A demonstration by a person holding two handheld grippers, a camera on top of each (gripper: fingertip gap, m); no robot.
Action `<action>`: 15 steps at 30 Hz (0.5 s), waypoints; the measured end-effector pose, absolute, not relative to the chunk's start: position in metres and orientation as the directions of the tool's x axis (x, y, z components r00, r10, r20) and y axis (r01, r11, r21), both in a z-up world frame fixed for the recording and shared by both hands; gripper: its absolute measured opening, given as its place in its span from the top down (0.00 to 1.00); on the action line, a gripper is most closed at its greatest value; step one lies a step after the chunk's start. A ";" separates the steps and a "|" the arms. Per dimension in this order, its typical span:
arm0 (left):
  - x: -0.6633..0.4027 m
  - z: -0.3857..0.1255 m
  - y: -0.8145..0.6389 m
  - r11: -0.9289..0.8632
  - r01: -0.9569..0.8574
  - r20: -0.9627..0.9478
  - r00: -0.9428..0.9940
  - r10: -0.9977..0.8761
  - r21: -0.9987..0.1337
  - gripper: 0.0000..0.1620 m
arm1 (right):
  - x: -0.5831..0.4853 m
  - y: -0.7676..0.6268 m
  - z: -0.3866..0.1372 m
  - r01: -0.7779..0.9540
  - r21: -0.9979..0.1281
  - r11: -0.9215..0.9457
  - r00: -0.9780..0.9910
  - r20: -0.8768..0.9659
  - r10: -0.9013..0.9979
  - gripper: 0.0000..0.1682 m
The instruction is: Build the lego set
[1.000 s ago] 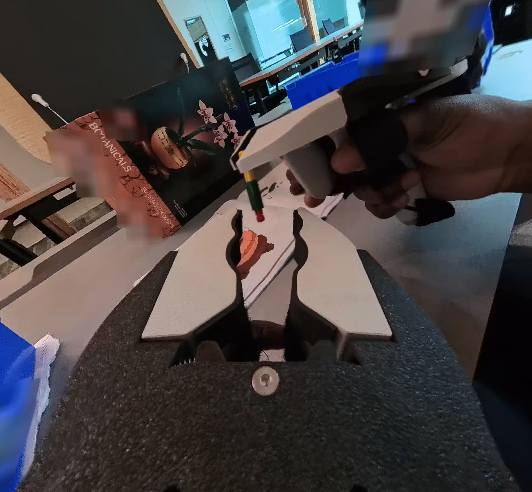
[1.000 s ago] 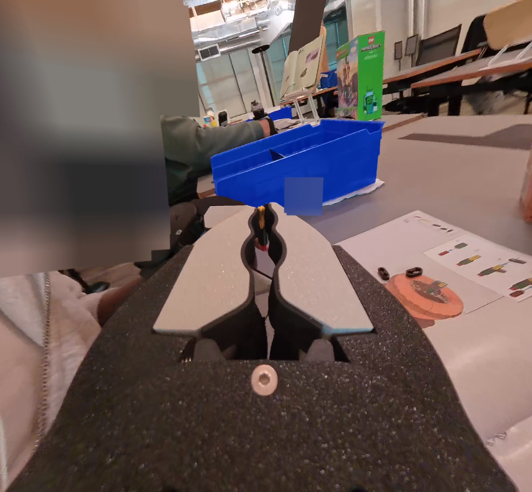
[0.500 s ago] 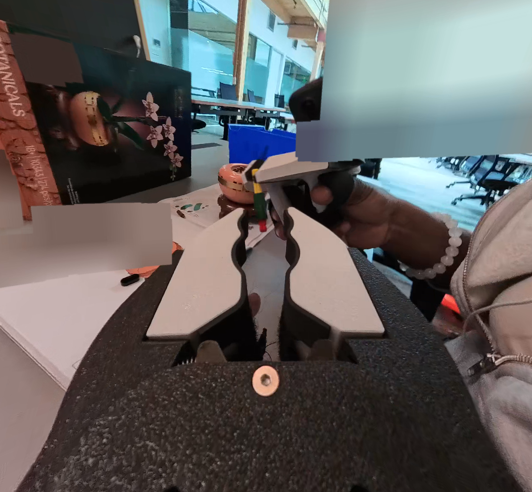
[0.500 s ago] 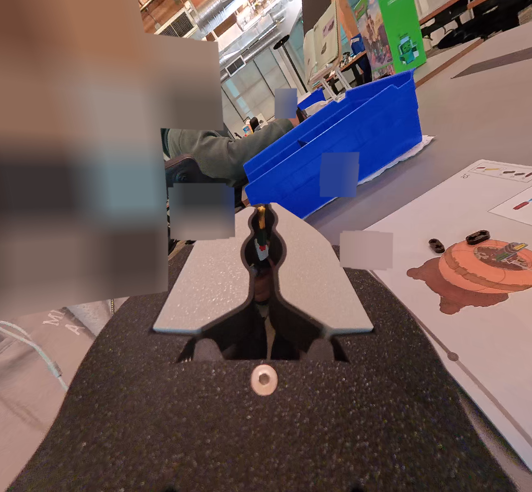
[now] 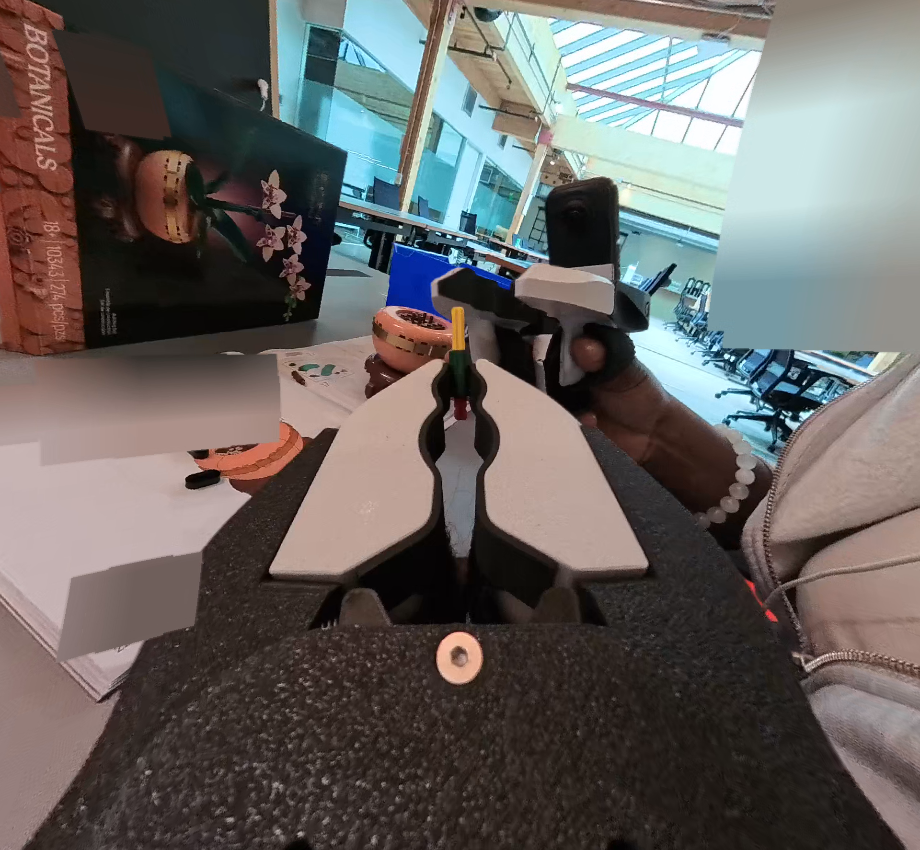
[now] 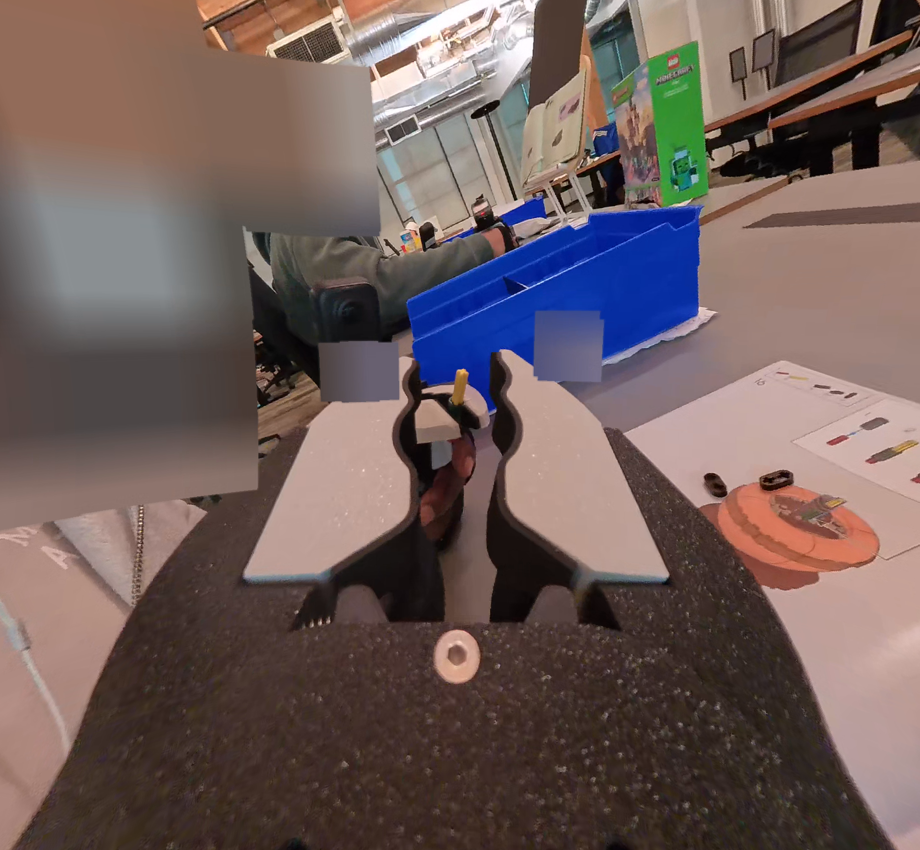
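Nearest in the left wrist view, the left gripper (image 5: 458, 380) is clamped on the green middle of a small yellow-green-red stem assembly (image 5: 457, 363), held upright above the tabletop (image 5: 348, 298), probably so its yellow end stays free for the next piece. The right gripper (image 6: 455, 368) stands wide apart and holds nothing, just beyond the stem. Only the left view shows the peach lego pot (image 5: 410, 336) and the set's box (image 5: 199, 224) farther back; only the right view shows the open instruction booklet (image 6: 747, 428), two loose black links (image 6: 776, 479) on it, and the blue bin (image 6: 597, 298) behind.
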State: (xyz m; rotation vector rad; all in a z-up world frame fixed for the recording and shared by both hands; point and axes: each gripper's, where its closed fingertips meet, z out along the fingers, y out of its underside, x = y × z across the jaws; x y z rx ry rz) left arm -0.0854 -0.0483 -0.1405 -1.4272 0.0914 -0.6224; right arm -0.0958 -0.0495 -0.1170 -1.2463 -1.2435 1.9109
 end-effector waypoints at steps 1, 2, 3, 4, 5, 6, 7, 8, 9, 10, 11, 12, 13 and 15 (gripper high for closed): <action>-0.086 -0.140 -0.048 0.013 0.350 0.307 0.837 -0.454 -0.937 0.97 | -0.096 -0.049 -0.118 0.051 -0.903 -0.427 -0.429 -0.406 0.807 0.86; -0.085 -0.141 -0.048 0.009 0.352 0.310 0.835 -0.455 -0.936 0.97 | -0.096 -0.050 -0.119 0.057 -0.903 -0.425 -0.436 -0.406 0.803 0.88; -0.085 -0.141 -0.048 0.006 0.350 0.308 0.834 -0.458 -0.937 0.97 | -0.097 -0.051 -0.120 0.066 -0.903 -0.425 -0.440 -0.409 0.800 0.89; -0.084 -0.141 -0.049 0.007 0.343 0.301 0.836 -0.459 -0.939 0.97 | -0.097 -0.053 -0.120 0.074 -0.904 -0.421 -0.446 -0.407 0.797 0.91; -0.083 -0.142 -0.048 0.007 0.334 0.294 0.839 -0.458 -0.942 0.97 | -0.098 -0.054 -0.121 0.082 -0.907 -0.413 -0.452 -0.403 0.796 0.93; -0.082 -0.142 -0.048 0.007 0.324 0.285 0.841 -0.459 -0.946 0.97 | -0.098 -0.055 -0.122 0.085 -0.910 -0.407 -0.457 -0.398 0.795 0.95; -0.080 -0.142 -0.048 0.006 0.313 0.275 0.844 -0.460 -0.950 0.97 | -0.098 -0.056 -0.121 0.082 -0.911 -0.404 -0.462 -0.394 0.795 0.97; -0.079 -0.143 -0.048 0.005 0.301 0.265 0.847 -0.460 -0.954 0.97 | -0.097 -0.056 -0.121 0.080 -0.913 -0.399 -0.465 -0.388 0.796 0.99; -0.078 -0.143 -0.049 0.006 0.289 0.254 0.850 -0.462 -0.957 0.97 | -0.097 -0.056 -0.122 0.086 -0.917 -0.390 -0.464 -0.383 0.799 1.00; -0.077 -0.143 -0.049 0.006 0.281 0.247 0.854 -0.457 -0.960 0.97 | -0.097 -0.056 -0.123 0.089 -0.918 -0.387 -0.463 -0.383 0.800 1.00; -0.077 -0.144 -0.048 0.006 0.275 0.243 0.857 -0.455 -0.961 0.97 | -0.096 -0.056 -0.123 0.092 -0.917 -0.389 -0.463 -0.385 0.798 1.00; -0.077 -0.144 -0.048 0.005 0.274 0.242 0.856 -0.456 -0.962 0.97 | -0.096 -0.056 -0.123 0.094 -0.916 -0.391 -0.462 -0.388 0.798 1.00; -0.077 -0.144 -0.048 0.004 0.276 0.244 0.856 -0.456 -0.961 0.97 | -0.096 -0.055 -0.124 0.093 -0.918 -0.386 -0.458 -0.384 0.802 1.00; -0.077 -0.144 -0.048 0.002 0.278 0.246 0.855 -0.457 -0.960 0.97 | -0.097 -0.055 -0.124 0.081 -0.928 -0.364 -0.447 -0.360 0.819 1.00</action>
